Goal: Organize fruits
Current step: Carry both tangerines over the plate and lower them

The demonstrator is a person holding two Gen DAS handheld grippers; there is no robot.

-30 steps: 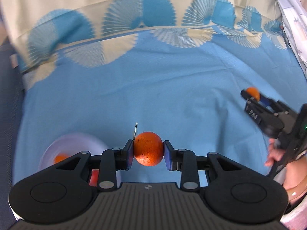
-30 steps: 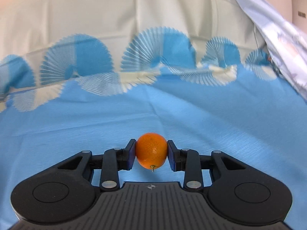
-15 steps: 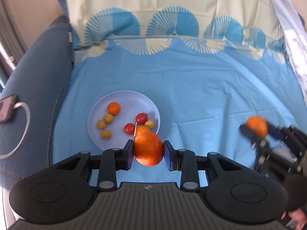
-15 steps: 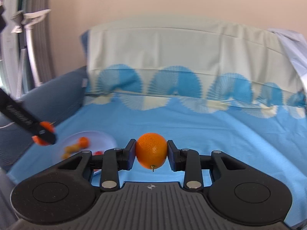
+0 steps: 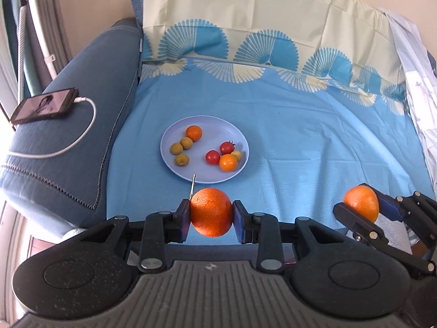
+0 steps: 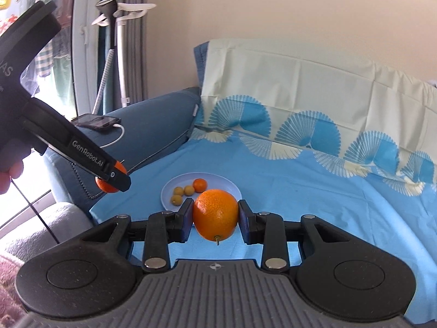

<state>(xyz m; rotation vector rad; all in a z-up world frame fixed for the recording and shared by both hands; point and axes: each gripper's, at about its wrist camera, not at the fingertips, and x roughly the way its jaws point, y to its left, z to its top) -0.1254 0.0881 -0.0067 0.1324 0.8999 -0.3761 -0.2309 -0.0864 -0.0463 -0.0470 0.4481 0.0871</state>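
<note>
Each gripper, left (image 5: 211,213) and right (image 6: 215,214), clamps an orange (image 5: 210,211) short of the plate (image 5: 174,169). Dropped carelessly, either could roll off its crowded surface or knock the tomatoes (image 5: 212,156).

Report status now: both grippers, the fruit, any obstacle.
Left gripper shut on an orange. Right gripper shut on another orange. Plate ahead, path clear.

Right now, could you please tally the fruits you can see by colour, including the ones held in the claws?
Orange: 4, two on the plate, one in the left claw, one in the right claw
Red: 2
Yellow-green: 4
Total: 10
</note>
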